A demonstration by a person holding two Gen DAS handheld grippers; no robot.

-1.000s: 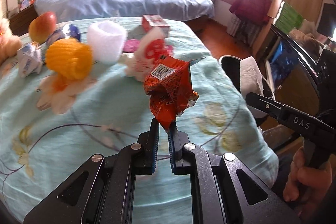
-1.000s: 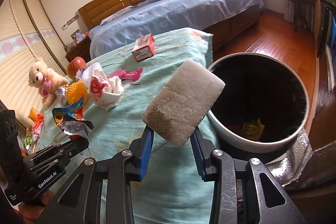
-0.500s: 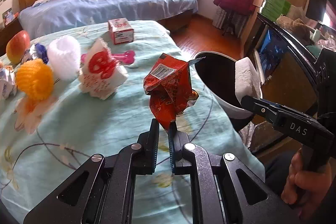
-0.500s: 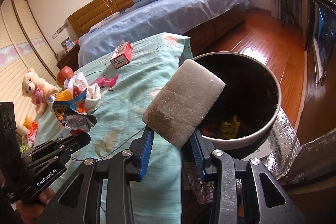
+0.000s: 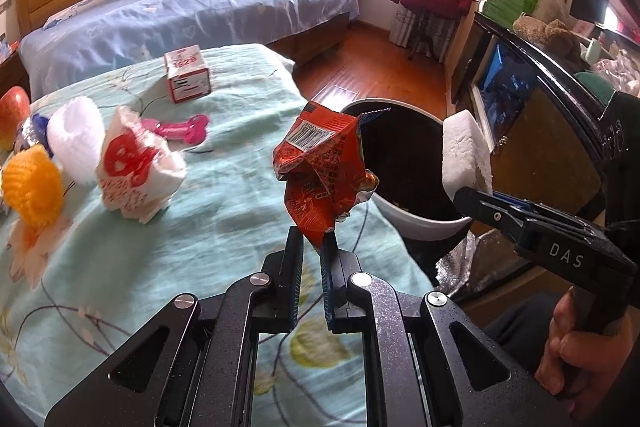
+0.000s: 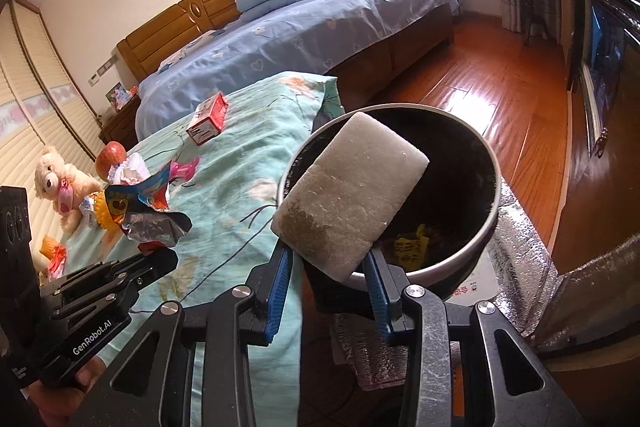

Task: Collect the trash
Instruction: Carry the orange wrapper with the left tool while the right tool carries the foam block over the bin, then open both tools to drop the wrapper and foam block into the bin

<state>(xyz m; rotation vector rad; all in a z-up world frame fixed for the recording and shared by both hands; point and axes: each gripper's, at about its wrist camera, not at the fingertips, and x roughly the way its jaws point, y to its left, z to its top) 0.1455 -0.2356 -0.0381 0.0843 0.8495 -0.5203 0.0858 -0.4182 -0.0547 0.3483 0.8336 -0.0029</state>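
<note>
One round bin stands on the wooden floor at the right edge of the bed, white outside, dark inside. At its bottom lie a yellow crumpled wrapper and some other scraps too dim to name. Crinkled silver foil sheeting lies under and beside it.

The left gripper is clamped on the lower tip of one crumpled red snack wrapper, glossy foil with a white barcode patch at the top; it hangs above the bed's right edge, just left of the bin's rim. The right gripper pinches one pale sponge block, rectangular with rounded corners, coarse and grainy, its lower near corner darker. The block is tilted and sits over the near rim of the bin.

The bed is covered with a turquoise floral sheet, soft and wrinkled. On it, from the left wrist view: one small red and white carton far back, one pink plastic piece, one crumpled white paper bag with red print, one white foam net sleeve, one yellow foam net sleeve and one apple at the left edge. The right wrist view adds one cream teddy bear at the far left. A second bed with a blue quilt and wooden headboard lies beyond.
</note>
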